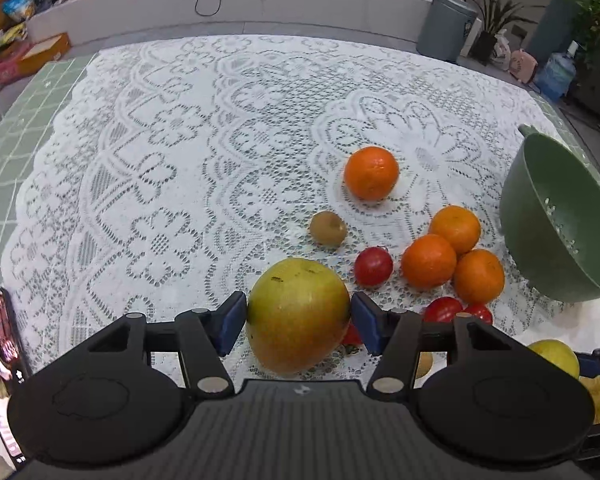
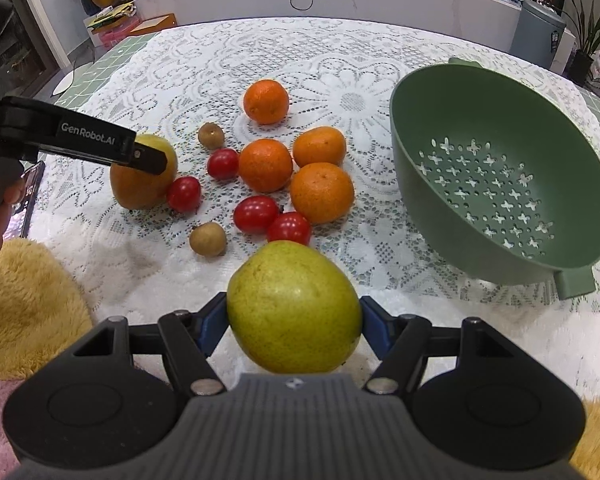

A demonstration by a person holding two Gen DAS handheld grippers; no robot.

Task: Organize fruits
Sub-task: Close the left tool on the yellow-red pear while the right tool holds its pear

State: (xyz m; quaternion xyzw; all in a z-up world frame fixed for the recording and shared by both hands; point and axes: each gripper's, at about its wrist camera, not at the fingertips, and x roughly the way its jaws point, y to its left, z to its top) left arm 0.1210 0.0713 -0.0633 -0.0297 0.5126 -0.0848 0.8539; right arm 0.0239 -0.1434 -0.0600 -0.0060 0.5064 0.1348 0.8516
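Green colander (image 2: 500,152), white lace tablecloth (image 1: 180,160), orange tangerines (image 2: 265,165), red tomatoes (image 2: 256,213)

White openwork lace cloth (image 2: 180,60) covers the table, and the green colander (image 2: 420,152) looks like matt plastic. The 4 oranges (image 2: 265,165) have dimpled, faintly shiny peel, the tomatoes (image 2: 256,213) are smooth and glossy, and the green pear (image 2: 294,308) is finely speckled. Both matt black grippers carry ribbed grey plastic bodies.
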